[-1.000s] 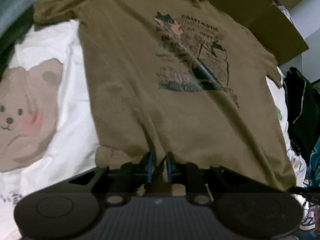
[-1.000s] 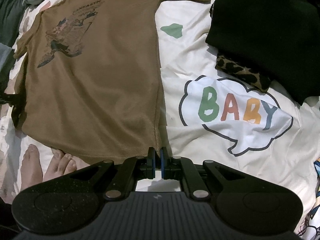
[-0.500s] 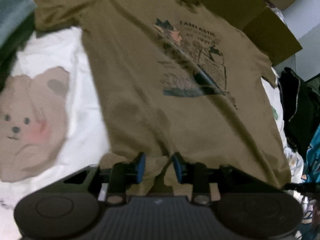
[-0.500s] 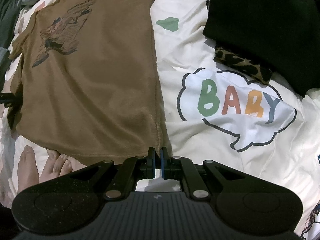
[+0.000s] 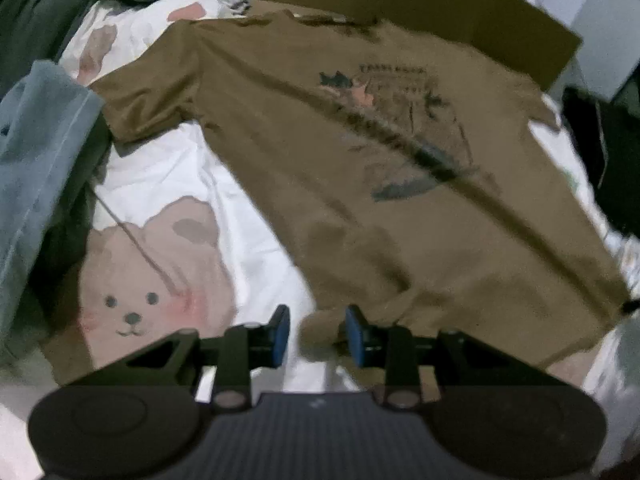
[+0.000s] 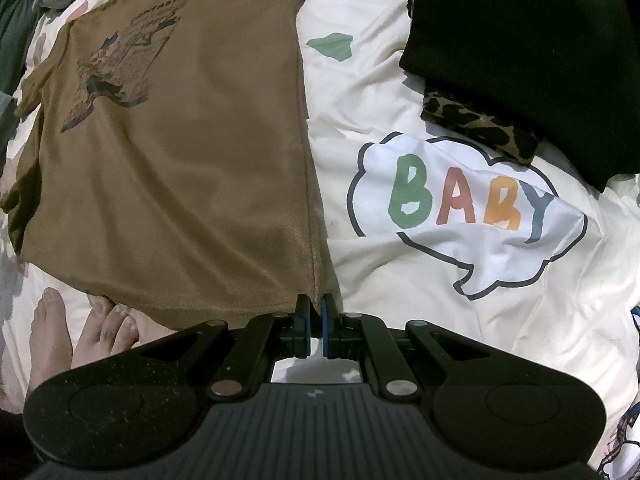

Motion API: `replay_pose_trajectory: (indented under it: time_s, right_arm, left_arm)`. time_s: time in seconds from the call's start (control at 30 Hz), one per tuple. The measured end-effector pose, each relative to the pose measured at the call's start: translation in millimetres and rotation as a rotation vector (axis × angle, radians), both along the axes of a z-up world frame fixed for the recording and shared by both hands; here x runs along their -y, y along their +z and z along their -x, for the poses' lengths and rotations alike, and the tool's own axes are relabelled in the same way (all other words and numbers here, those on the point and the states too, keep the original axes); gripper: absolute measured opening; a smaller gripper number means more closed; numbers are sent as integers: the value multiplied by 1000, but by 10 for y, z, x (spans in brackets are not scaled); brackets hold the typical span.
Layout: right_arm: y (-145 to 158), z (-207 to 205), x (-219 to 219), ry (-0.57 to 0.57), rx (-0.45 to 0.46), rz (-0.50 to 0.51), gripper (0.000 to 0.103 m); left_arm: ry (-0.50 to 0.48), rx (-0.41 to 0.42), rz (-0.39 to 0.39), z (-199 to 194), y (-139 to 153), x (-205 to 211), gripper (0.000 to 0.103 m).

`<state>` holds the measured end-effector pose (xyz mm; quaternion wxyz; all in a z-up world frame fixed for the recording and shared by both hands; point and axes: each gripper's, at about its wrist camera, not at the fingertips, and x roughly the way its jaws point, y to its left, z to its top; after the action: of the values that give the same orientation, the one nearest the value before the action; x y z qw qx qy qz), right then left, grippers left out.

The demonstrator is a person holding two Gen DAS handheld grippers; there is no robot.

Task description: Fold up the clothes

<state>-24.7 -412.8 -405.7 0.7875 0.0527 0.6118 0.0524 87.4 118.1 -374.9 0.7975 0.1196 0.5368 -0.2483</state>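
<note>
Brown T-shirt (image 6: 192, 168) spread flat on the bed (image 6: 400, 272), soft, light and floppy, best pinched at hem corners or shoulders, right gripper (image 6: 315, 312) clenched on the hem corner, left gripper (image 5: 318, 334) let go, cloth maybe just brushing one pad in the blur.

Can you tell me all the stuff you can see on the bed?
T-shirt: one, brown with a picture print, spread flat on the bedsheet.
Bedsheet: one, white, with a bear and a BABY bubble.
Black garment: one, beside the T-shirt, near the bubble.
Leopard-print cloth: one, peeking from under the black garment.
Blue-grey fabric: one, at the sheet's edge by the bear.
Cardboard: brown, behind the T-shirt's collar.
Bare toes: by the T-shirt's hem.
Left gripper: black, blue pads apart, at a hem corner.
Right gripper: black, shut on the other hem corner.
</note>
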Motion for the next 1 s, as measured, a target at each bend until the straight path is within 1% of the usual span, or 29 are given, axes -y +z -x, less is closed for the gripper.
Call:
replay_pose_trajectory:
  time_s: [0.1, 0.2, 0.27, 0.43, 0.53, 0.63, 0.73, 0.8, 0.83, 0.87, 0.9, 0.97, 1.0]
  right_arm:
    - [-5, 5, 3, -3, -3, 4, 3]
    - [-1, 10, 3, -3, -2, 8, 3]
    - [-5, 12, 0, 0, -3, 11, 3]
    - [-25, 14, -14, 2, -8, 15, 3]
    - [-32, 10, -20, 1, -8, 15, 3]
    - [-23, 11, -10, -6, -6, 15, 3]
    - [-15, 17, 7, -17, -4, 11, 3]
    - [-10, 18, 15, -21, -3, 8, 3]
    - [-9, 17, 16, -21, -3, 7, 3]
    - [0, 15, 20, -20, -2, 6, 3]
    - [9, 11, 23, -19, 0, 5, 3]
    - [28, 5, 30, -18, 3, 4, 3]
    - [37, 2, 34, -17, 4, 3, 3]
  left_arm:
    - [-99, 23, -80, -6, -61, 25, 32]
    - [-203, 60, -139, 23, -80, 54, 32]
    - [-265, 70, -164, 45, -75, 61, 32]
    - [-400, 89, -188, 173, -65, 136, 34]
    - [-422, 91, -192, 243, -122, 222, 37]
    - [-446, 141, -244, 320, -218, 316, 37]
    - [-441, 159, -251, 335, -292, 357, 36]
    - [-457, 177, -269, 342, -338, 380, 36]
    - [-469, 185, -278, 340, -360, 386, 30]
    - [-484, 193, -285, 340, -377, 391, 16]
    - [-502, 199, -287, 345, -377, 392, 12]
    - [-531, 197, -286, 352, -344, 387, 10]
    - [-530, 187, -275, 342, -300, 370, 10]
